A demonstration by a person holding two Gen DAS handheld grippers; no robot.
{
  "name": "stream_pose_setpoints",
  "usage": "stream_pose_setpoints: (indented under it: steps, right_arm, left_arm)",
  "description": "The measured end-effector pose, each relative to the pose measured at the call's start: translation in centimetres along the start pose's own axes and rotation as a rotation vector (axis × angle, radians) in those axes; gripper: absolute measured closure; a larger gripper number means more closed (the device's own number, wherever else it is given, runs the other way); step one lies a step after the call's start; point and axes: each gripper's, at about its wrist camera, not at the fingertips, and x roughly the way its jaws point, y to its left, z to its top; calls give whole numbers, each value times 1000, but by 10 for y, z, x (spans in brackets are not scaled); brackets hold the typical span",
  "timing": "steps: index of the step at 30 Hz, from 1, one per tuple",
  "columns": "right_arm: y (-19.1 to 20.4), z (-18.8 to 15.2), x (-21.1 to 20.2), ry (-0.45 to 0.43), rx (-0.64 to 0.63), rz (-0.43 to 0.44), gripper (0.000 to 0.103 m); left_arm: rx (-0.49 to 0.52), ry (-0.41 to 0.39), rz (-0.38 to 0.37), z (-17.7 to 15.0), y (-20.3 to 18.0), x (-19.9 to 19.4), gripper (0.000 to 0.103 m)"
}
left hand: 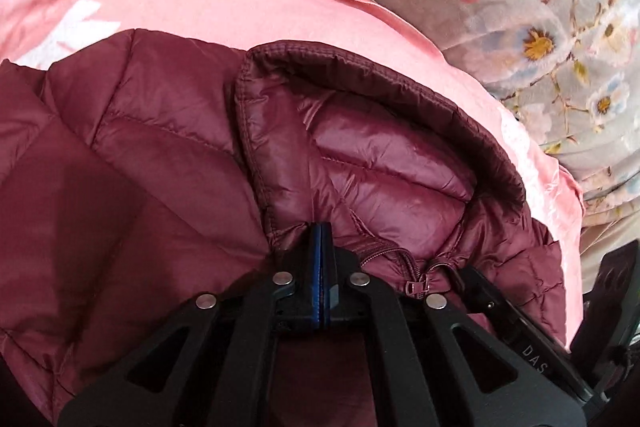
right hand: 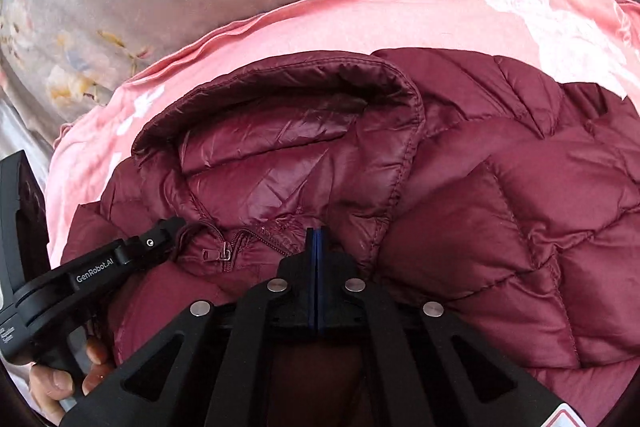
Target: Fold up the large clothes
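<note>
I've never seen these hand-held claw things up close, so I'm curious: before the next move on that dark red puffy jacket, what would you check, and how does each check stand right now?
1. Left gripper fingers closed: ok, pads together.
2. Right gripper fingers closed: ok, pads together.
3. Jacket fabric actually pinched by each gripper: cannot tell; the tips sit at the collar, but any fabric between them is hidden.
4. Grippers placed either side of the zipper pull: ok.
5. Hood lying open and flat: ok, lining faces up.
6. Jacket resting on the pink blanket, not hanging off: cannot tell; its lower part is out of view.
</note>
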Motion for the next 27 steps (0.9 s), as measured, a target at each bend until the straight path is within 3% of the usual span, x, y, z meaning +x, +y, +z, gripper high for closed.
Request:
stream_pose_setpoints:
  steps: [3,5,8,11,13,17,25,27]
  right_arm:
    - [-1,1,-17,-32,19,1,103]
    - [-4,7,-33,-85,42,16,91]
    - [-12,26,-43,-120,122,96,88]
    - [-20,46,-35,-130,233,177,85]
    - [-25,55,-30,-172,265,162,85]
    - [-34,63,-13,-191,279,137,85]
    - [-36,40,25,-61,112,23,87]
    - [-37,34,31,-40,85,-4,95]
  left_arm:
    - [-9,-13,13,2,1,-10,103]
    - [-4,-61,20,8,4,-28,103]
    - [-51,-125,-11,28,9,-49,103]
    - [-158,-140,-83,56,18,-57,90]
    - [-208,-155,-104,72,20,-57,85]
    - [-197,-179,-55,95,13,-46,85]
    - [-127,-67,40,85,17,0,86]
    - [-107,-56,48,77,20,6,86]
